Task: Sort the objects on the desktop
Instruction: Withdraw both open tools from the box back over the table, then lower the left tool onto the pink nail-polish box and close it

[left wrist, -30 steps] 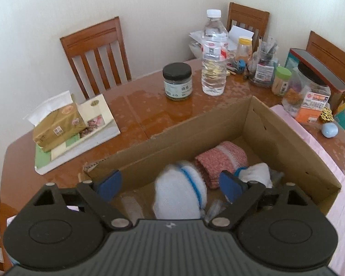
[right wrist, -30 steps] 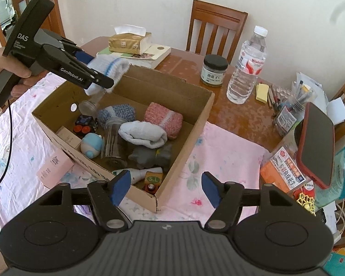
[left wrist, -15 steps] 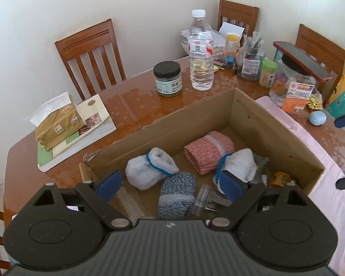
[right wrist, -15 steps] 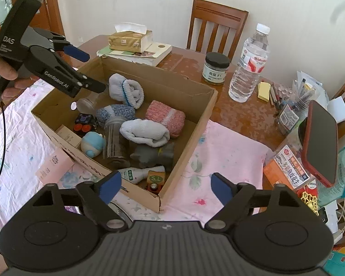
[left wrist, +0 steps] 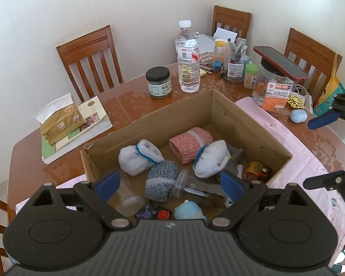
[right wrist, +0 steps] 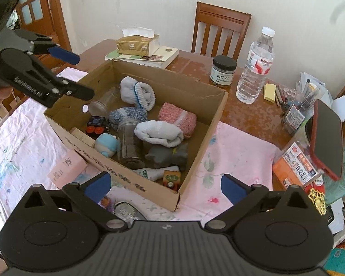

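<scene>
An open cardboard box (left wrist: 184,112) (right wrist: 126,177) on the table holds rolled socks, glass jars and small toys. A white sock with a blue band (left wrist: 138,158) (right wrist: 138,92) lies at its far left corner, beside a pink sock (left wrist: 191,142) and a grey-blue sock (left wrist: 161,179). My left gripper (left wrist: 170,182) (right wrist: 78,76) hovers over the box's left end; its jaws are opening wider with nothing between them. My right gripper (right wrist: 165,185) (left wrist: 315,151) hangs before the box's near corner, its jaws opening wide and empty.
A water bottle (left wrist: 188,64), a dark-lidded jar (left wrist: 158,82), a pen cup and a red-cased phone (left wrist: 280,62) crowd the far table. A tissue pack (left wrist: 59,122) lies on books at left. A pink carton (right wrist: 66,168) sits on the floral cloth. Wooden chairs ring the table.
The left gripper let the blue-banded white sock drop into the box, then drew back and up. The right gripper's jaws spread from narrow to wide.
</scene>
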A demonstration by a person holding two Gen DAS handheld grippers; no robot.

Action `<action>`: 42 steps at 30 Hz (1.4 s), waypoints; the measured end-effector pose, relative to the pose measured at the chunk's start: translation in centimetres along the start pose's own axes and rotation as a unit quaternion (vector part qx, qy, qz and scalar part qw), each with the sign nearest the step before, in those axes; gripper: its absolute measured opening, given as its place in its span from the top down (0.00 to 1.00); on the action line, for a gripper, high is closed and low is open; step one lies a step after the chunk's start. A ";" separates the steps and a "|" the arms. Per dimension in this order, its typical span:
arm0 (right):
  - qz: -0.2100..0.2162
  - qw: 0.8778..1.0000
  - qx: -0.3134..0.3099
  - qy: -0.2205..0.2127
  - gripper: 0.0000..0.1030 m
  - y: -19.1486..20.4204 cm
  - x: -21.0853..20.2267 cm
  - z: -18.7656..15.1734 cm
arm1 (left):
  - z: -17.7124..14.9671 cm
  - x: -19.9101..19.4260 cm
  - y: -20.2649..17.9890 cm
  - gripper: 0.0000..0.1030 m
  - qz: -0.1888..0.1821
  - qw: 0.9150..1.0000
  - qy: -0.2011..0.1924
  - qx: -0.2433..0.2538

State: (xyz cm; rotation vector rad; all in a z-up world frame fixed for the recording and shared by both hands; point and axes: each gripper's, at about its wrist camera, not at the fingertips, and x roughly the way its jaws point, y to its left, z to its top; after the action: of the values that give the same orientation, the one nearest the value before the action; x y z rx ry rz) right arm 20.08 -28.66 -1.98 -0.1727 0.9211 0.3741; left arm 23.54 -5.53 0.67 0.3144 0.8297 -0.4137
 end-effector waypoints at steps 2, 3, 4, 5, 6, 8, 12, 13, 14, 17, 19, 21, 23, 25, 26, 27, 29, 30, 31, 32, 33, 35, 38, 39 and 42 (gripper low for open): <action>0.004 1.000 0.005 -0.002 0.00 0.1 -0.2 -0.3 | -0.2 -0.5 -0.3 0.08 -0.001 1.000 0.001 -0.003; 0.004 1.000 0.008 -0.003 0.00 0.1 -0.3 -0.4 | -0.3 -0.6 -0.5 0.08 -0.001 1.000 0.002 -0.005; 0.005 1.000 0.012 -0.003 0.00 0.1 -0.3 -0.5 | -0.5 -0.8 -0.6 0.08 -0.003 1.000 0.004 -0.007; 0.005 1.000 0.016 -0.002 0.00 0.1 -0.3 -0.7 | -0.7 -1.0 -0.8 0.08 -0.003 1.000 0.004 -0.010; 0.005 1.000 0.020 -0.002 0.00 0.1 -0.3 -0.8 | -0.8 -1.1 -0.9 0.08 -0.004 1.000 0.005 -0.013; 0.003 1.000 0.027 -0.003 0.00 0.2 -0.4 -1.1 | -1.1 -1.4 -1.1 0.08 -0.005 1.000 0.004 -0.017; -0.015 0.999 0.040 -0.002 0.00 0.5 -0.1 -1.9 | -1.7 -1.9 -1.5 0.08 -0.006 1.000 0.006 -0.028; -0.020 0.999 0.043 0.000 0.00 0.7 -0.1 -2.1 | -1.8 -2.1 -1.6 0.08 -0.006 1.000 0.005 -0.031; -0.020 0.999 0.047 0.000 0.00 0.8 0.0 -2.4 | -2.0 -2.3 -1.6 0.08 -0.005 0.999 0.005 -0.034; -0.020 0.998 0.052 0.005 0.00 1.4 0.1 -3.2 | -2.6 -3.1 -1.9 0.08 -0.006 0.999 0.003 -0.046; -0.023 0.999 0.048 0.011 0.00 1.9 0.2 -3.8 | -3.0 -3.6 -2.0 0.08 -0.004 0.999 0.001 -0.054; -0.026 0.999 0.044 0.018 0.00 2.3 0.4 -4.3 | -3.4 -4.1 -2.0 0.08 -0.007 0.998 0.001 -0.066; -0.022 0.999 0.044 0.023 0.00 2.6 0.7 -4.8 | -4.0 -4.4 -1.9 0.08 -0.011 0.997 0.002 -0.080; -0.019 0.998 0.047 0.029 0.00 2.8 1.0 -5.3 | -4.6 -4.4 -1.9 0.08 -0.013 0.995 0.009 -0.095; -0.020 0.998 0.050 0.032 0.00 2.9 1.2 -5.5 | -4.8 -4.4 -1.9 0.08 -0.013 0.995 0.011 -0.101; -0.020 0.998 0.054 0.035 0.00 2.9 1.4 -5.6 | -5.1 -4.4 -1.9 0.08 -0.014 0.994 0.013 -0.107; -0.013 0.997 0.063 0.040 0.00 2.9 1.8 -6.0 | -5.6 -4.3 -2.1 0.08 -0.015 0.993 0.016 -0.114; -0.009 0.997 0.067 0.043 0.00 3.0 2.0 -6.1 | -5.9 -4.2 -2.2 0.08 -0.012 0.993 0.017 -0.116; -0.008 0.996 0.069 0.047 0.00 3.0 2.3 -6.3 | -6.1 -4.1 -2.3 0.08 -0.009 0.993 0.018 -0.115; -0.007 0.996 0.070 0.050 0.00 3.1 2.5 -6.4 | -6.4 -4.0 -2.5 0.08 -0.005 0.993 0.021 -0.113; -0.006 0.996 0.071 0.053 0.00 3.2 2.7 -6.6 | -6.7 -3.8 -2.7 0.08 -0.001 0.993 0.024 -0.113; -0.002 0.996 0.072 0.059 0.00 3.3 3.2 -6.8 | -7.2 -3.4 -3.0 0.08 0.005 0.993 0.028 -0.116; 0.002 0.995 0.068 0.068 0.00 3.8 3.9 -7.2 | -8.2 -2.5 -3.3 0.08 0.006 0.992 0.041 -0.121; 0.002 0.995 0.067 0.072 0.00 4.0 4.2 -7.4 | -8.5 -2.2 -3.3 0.08 0.010 0.991 0.044 -0.123; 0.005 0.994 0.066 0.082 0.00 4.4 4.9 -7.8 | -9.5 -0.9 -3.3 0.08 0.015 0.990 0.058 -0.131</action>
State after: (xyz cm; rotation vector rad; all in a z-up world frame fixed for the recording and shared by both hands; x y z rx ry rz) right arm 15.29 -25.81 -10.54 -0.0776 1.1055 0.3105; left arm 15.35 -4.15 -5.06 0.1071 0.9811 -0.2547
